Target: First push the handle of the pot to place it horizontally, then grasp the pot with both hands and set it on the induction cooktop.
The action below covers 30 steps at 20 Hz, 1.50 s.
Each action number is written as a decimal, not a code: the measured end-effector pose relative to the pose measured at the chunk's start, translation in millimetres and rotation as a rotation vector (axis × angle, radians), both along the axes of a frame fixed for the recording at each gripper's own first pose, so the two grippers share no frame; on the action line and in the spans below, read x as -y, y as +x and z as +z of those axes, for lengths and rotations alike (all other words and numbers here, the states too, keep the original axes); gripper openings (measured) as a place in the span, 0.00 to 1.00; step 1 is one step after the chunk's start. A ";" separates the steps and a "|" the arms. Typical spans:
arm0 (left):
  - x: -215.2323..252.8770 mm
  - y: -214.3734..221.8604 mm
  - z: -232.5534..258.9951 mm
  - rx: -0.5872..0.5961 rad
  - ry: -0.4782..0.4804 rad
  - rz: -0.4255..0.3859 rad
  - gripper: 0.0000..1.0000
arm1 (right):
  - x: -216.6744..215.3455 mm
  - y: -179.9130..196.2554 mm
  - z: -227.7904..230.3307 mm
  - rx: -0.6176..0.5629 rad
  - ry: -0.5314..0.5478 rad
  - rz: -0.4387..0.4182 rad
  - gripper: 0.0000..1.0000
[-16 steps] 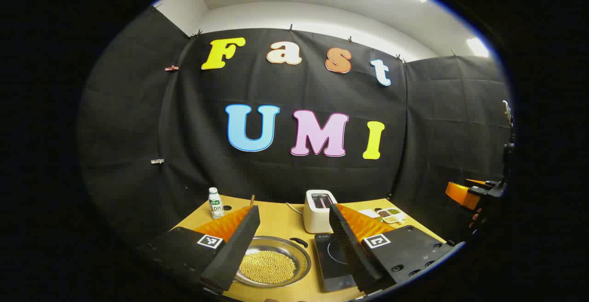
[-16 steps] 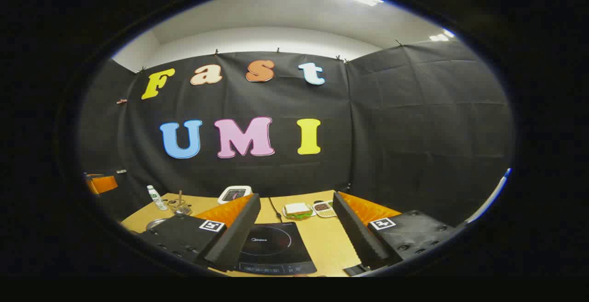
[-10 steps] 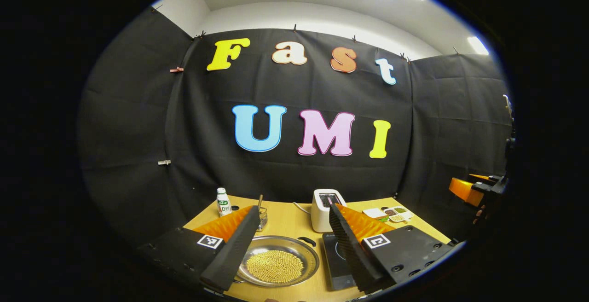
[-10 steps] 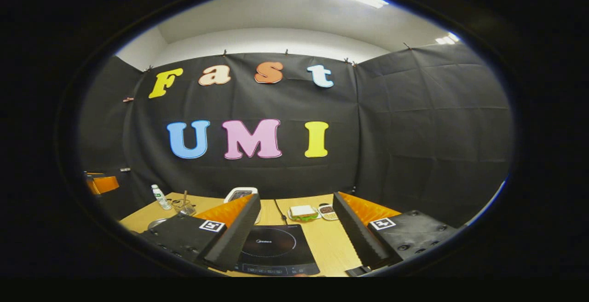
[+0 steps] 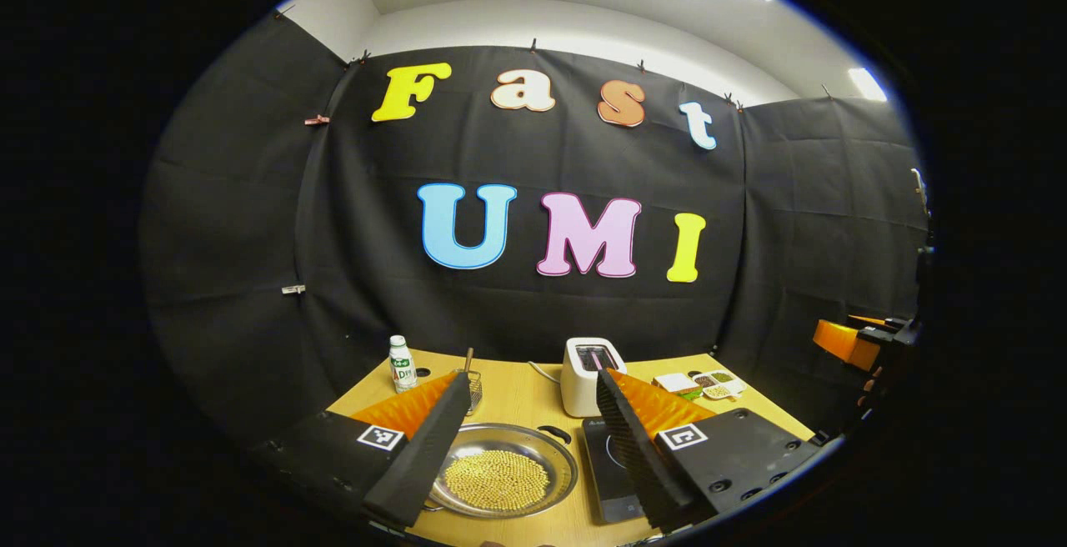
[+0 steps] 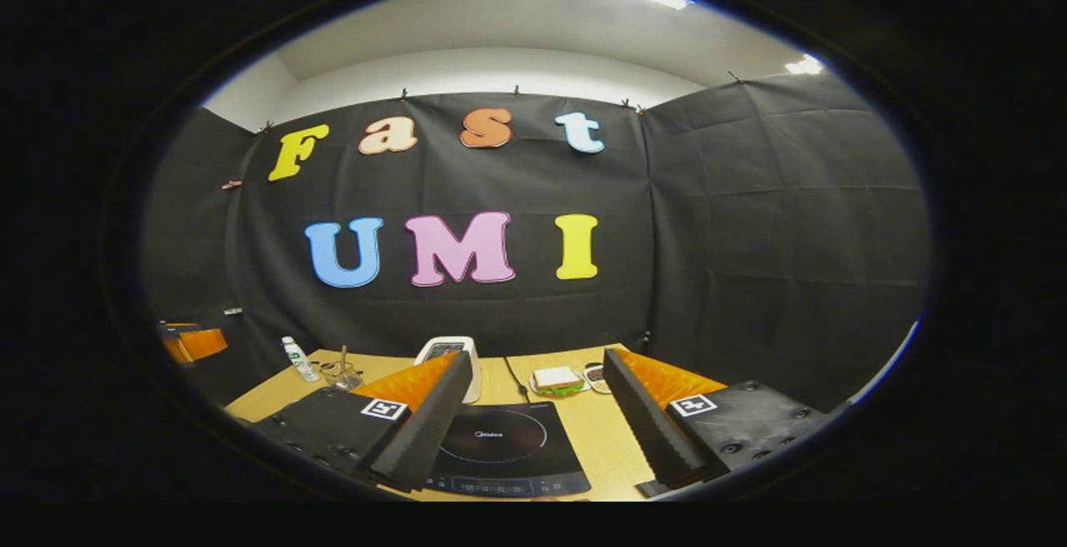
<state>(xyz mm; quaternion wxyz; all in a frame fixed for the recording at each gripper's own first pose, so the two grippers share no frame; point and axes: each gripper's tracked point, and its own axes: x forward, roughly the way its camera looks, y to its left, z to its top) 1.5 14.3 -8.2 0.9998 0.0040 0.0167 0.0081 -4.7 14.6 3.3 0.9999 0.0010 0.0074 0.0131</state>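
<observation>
A shallow metal pot (image 5: pixel 557 457) holding yellow beans sits on the wooden table, with a small dark handle (image 5: pixel 553 433) at its far right rim. The black induction cooktop (image 5: pixel 607 480) lies just right of it, and shows again as the cooktop (image 6: pixel 500 452) in the right gripper view. My left gripper (image 5: pixel 525 455) hovers open above the pot, apart from it. Over the cooktop my right gripper (image 6: pixel 533 439) stands open with nothing between its fingers. The right gripper (image 5: pixel 846 343) also appears far right in the left gripper view, and the left gripper (image 6: pixel 193 343) far left in the right gripper view.
A white toaster (image 5: pixel 583 373) stands behind the cooktop, its cord trailing on the table. A small bottle (image 5: pixel 403 363) and a wire basket (image 5: pixel 472 388) stand at the back left. A sandwich plate (image 6: pixel 556 380) and small snack dishes (image 6: pixel 595 375) lie at the back right.
Both views have shifted slightly as the hands drifted; the pot now sits a little farther right between my left fingers. Both grippers stay open.
</observation>
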 end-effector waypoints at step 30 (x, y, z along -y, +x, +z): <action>-56.9 -12.1 -141.3 -0.389 -0.137 0.001 0.05 | -19.7 -16.8 -47.7 -0.114 -0.030 0.060 0.98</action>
